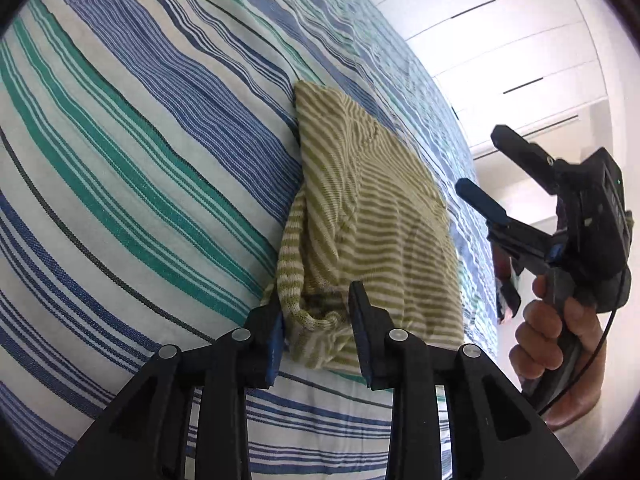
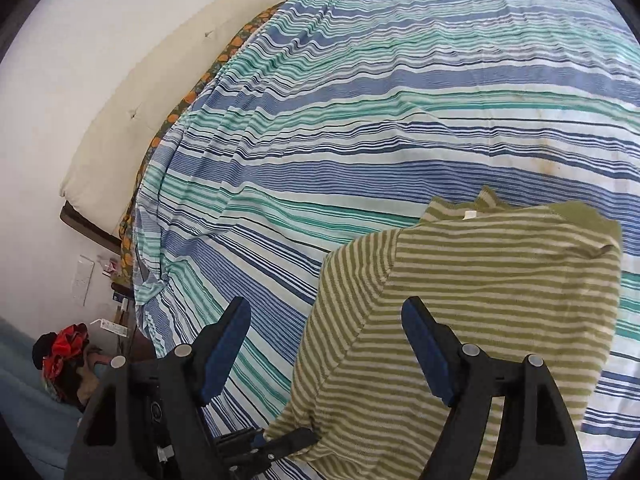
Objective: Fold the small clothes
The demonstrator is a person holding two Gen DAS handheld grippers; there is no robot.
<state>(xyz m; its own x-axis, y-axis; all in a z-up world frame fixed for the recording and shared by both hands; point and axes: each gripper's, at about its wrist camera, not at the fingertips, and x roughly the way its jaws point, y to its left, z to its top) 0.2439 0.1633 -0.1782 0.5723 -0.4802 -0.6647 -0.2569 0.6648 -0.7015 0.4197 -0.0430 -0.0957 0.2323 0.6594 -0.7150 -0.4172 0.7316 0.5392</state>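
Left gripper (image 1: 316,312): jaws part-way apart, low over the near end of the shirt (image 1: 372,216). A bunched, rolled hem of the shirt sits in the gap between the two fingers. The left finger (image 1: 276,320) lies against the knit; the right finger (image 1: 360,312) shows a gap on its inner face, so the cloth is loose there, not pinched.

Right gripper (image 2: 326,340): jaws wide apart, nothing clamped. In its own view the near edge of the shirt (image 2: 460,300) passes under the gap; the right finger (image 2: 424,344) stands over the striped knit, the left finger (image 2: 228,336) over the bedsheet (image 2: 360,100) just beside the shirt's edge. Cannot tell whether either pad touches the fabric. In the left view the same tool (image 1: 486,168) appears to the right of the shirt, off the bed edge, fingers spread, held by a hand (image 1: 560,344) around its grip.

Shirt: olive and cream stripes, folded into a compact oblong, lying flat on the sheet near the bed's edge. Solid olive neckband (image 2: 592,220) at the far end in the right view, with a small pale label (image 2: 470,214) showing.

Bedsheet: blue, green and white stripes, a few creases, covers the bed beyond the shirt.

Far: a cream headboard (image 2: 160,92) against a white wall, and white cupboard doors (image 1: 500,20) beyond the bed.
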